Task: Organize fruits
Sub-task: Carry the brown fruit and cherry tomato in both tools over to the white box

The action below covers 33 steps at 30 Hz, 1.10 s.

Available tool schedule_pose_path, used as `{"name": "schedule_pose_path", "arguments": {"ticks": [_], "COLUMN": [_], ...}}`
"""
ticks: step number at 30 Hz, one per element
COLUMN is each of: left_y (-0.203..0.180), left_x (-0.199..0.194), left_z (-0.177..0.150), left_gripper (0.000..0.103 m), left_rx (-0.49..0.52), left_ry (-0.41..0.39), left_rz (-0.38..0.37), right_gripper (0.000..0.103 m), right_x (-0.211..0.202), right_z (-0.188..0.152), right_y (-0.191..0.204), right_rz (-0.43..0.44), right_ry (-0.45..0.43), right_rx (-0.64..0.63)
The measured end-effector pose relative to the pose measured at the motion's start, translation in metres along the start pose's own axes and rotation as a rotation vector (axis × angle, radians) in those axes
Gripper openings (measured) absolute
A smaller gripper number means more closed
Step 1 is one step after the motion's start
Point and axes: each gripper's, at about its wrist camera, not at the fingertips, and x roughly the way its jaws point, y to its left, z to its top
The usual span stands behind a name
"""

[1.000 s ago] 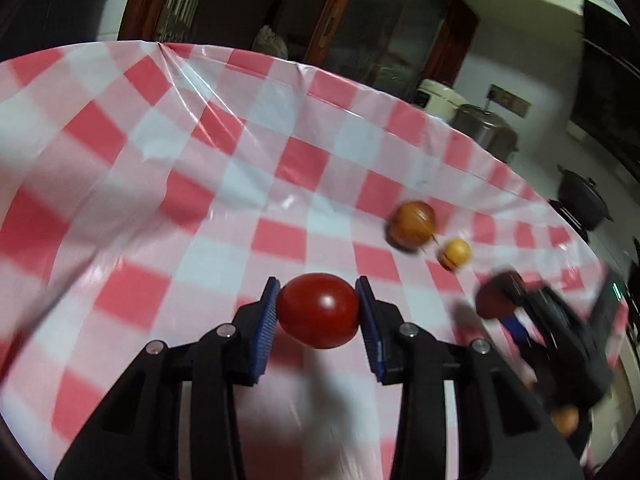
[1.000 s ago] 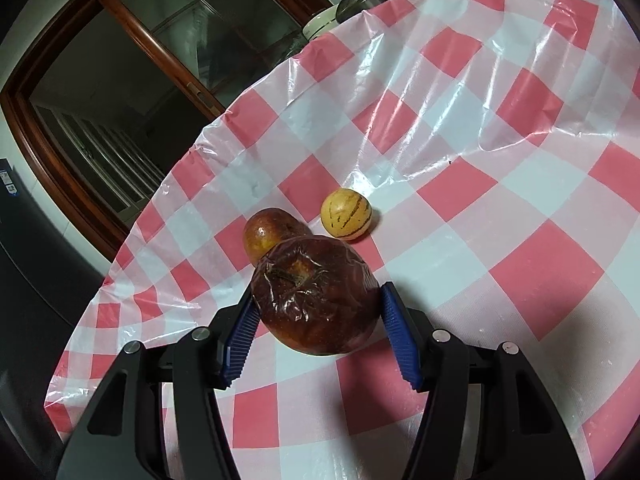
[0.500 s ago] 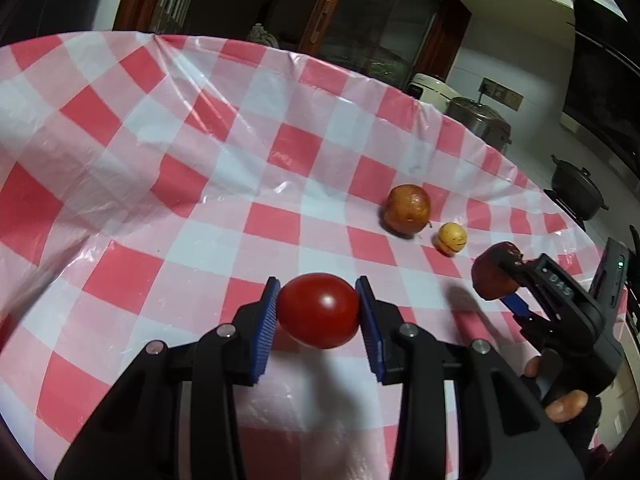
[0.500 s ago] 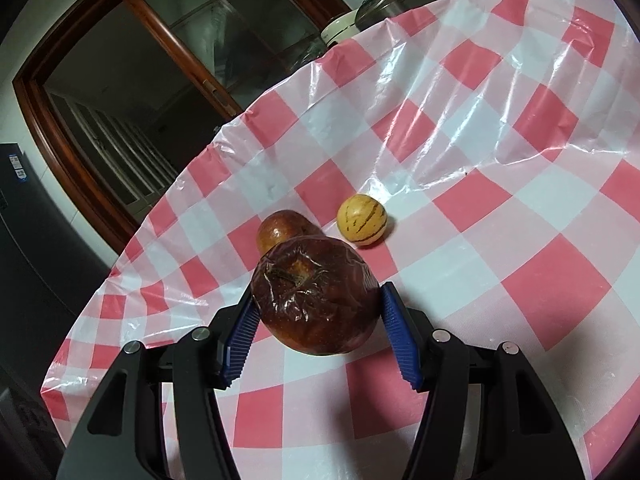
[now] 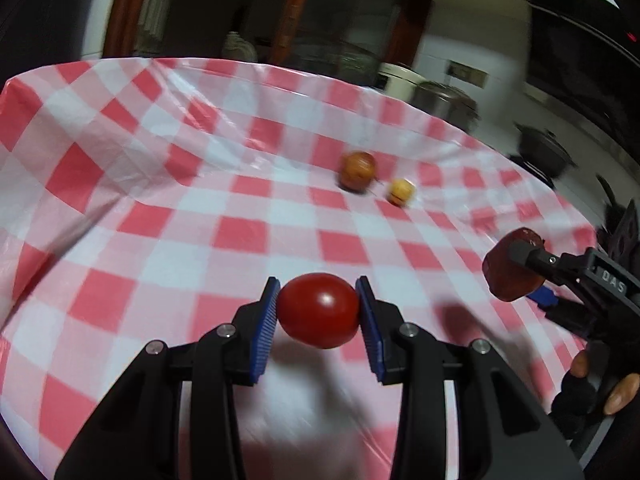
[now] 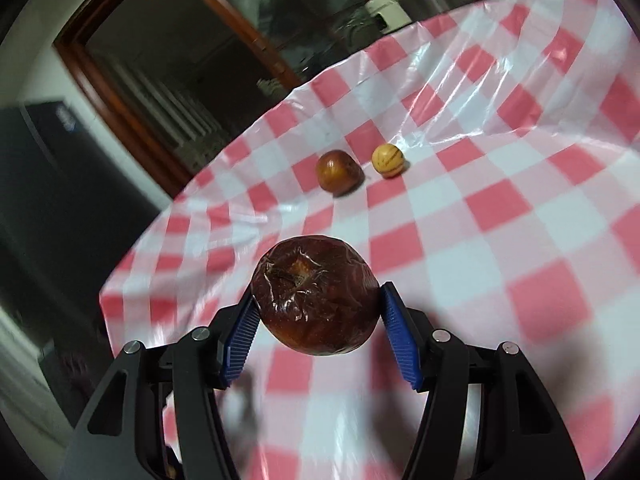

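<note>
- Two pairs of tongs are in view, and each one grips a fruit above the bench, which is covered in a red-and-white checked plastic cloth.
- Left tongs: the blue ribbed pads press both sides of a smooth red tomato, held clear of the cloth.
- Right tongs: the pads are clamped on a dark, wrinkled brown-red fruit, stem hollow facing the camera. In the left wrist view these tongs show at the right edge with the same fruit, a hand below them.
- Farther back on the cloth lie a brownish round fruit and a small yellow striped fruit, just beside each other and well apart from both tongs.
- Both views are partly blurred.
</note>
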Motion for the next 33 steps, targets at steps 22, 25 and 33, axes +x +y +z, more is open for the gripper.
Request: {"name": "schedule_pose_path", "arguments": {"ticks": [22,25,33], "left_y": [-0.231,-0.274,-0.366], "left_x": [-0.036,-0.046,-0.068], "left_z": [-0.080,-0.101,-0.172], "left_gripper": [0.039,0.039,0.039], "left_rx": [0.504,0.632,0.953], "left_ry": [0.194,0.205,0.258], "left_rz": [-0.369,-0.428,-0.579], "right_gripper": [0.059,0.059,0.059], "right_x": [-0.237,-0.267,-0.312], "right_z": [-0.121,-0.137,-0.175], "right_y": [-0.146,-0.169,-0.218], "right_rz": [-0.206,-0.246,-0.388], "right_ry": [-0.137,-0.170,-0.184], "right_rx": [0.172,0.232,0.330]}}
